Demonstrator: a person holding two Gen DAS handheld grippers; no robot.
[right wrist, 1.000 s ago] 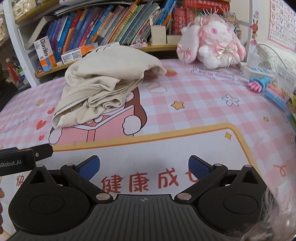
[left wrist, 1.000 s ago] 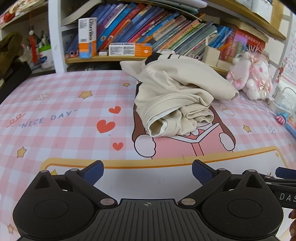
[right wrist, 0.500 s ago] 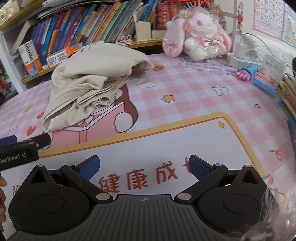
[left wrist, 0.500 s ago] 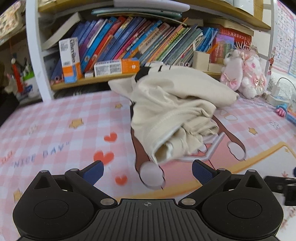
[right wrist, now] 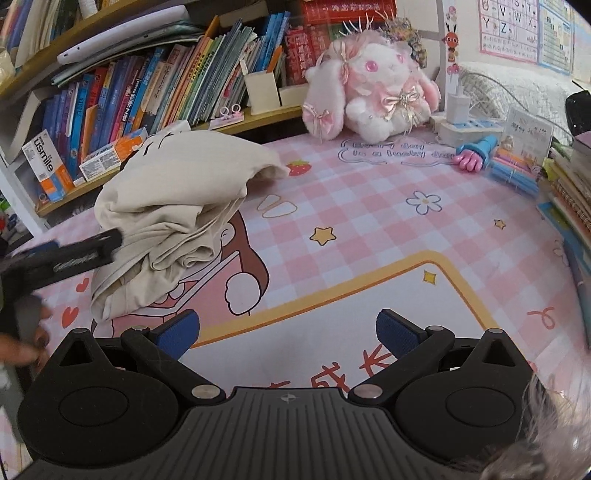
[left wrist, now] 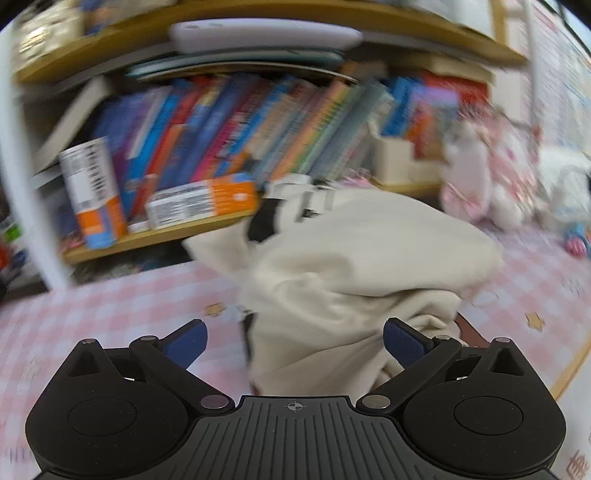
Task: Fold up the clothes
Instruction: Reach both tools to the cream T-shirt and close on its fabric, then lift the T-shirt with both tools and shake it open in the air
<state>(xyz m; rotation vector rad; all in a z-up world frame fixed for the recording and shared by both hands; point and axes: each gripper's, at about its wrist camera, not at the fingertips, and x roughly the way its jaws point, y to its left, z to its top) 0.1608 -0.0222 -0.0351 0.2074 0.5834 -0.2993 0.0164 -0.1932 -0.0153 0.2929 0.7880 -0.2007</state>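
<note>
Pink checked desk mat (right wrist: 369,206) fills the lower half of both views, with a packed bookshelf (right wrist: 155,92) across the top and a pink plush rabbit (right wrist: 373,85) at upper right of the right wrist view. And there is the job: a cream garment (right wrist: 173,206) heaped in a crumpled mound, left of centre in the right view, lying over the cartoon figure printed on the mat.

The left gripper (left wrist: 295,339) is right up against it, blue pads spread wide with cream cloth showing between them, nothing pinched yet; that view is smeared with motion. In the right view its black body pokes in from the left edge, tip touching the pile or just beside it. The right gripper (right wrist: 288,332) hangs well back over the white panel of the mat, jaws spread, holding nothing.

So, by the look of it, this is the opening reach: no fold made. The next move calls for closing on a single edge or hem, not a bunched handful, then lifting to shake the piece open.

Readable writing: "usmile" on the orange and white box (right wrist: 46,166) at the left edge; alphabet letters on the poster (right wrist: 513,26) at upper right; red Chinese characters on the mat, partly hidden.
</note>
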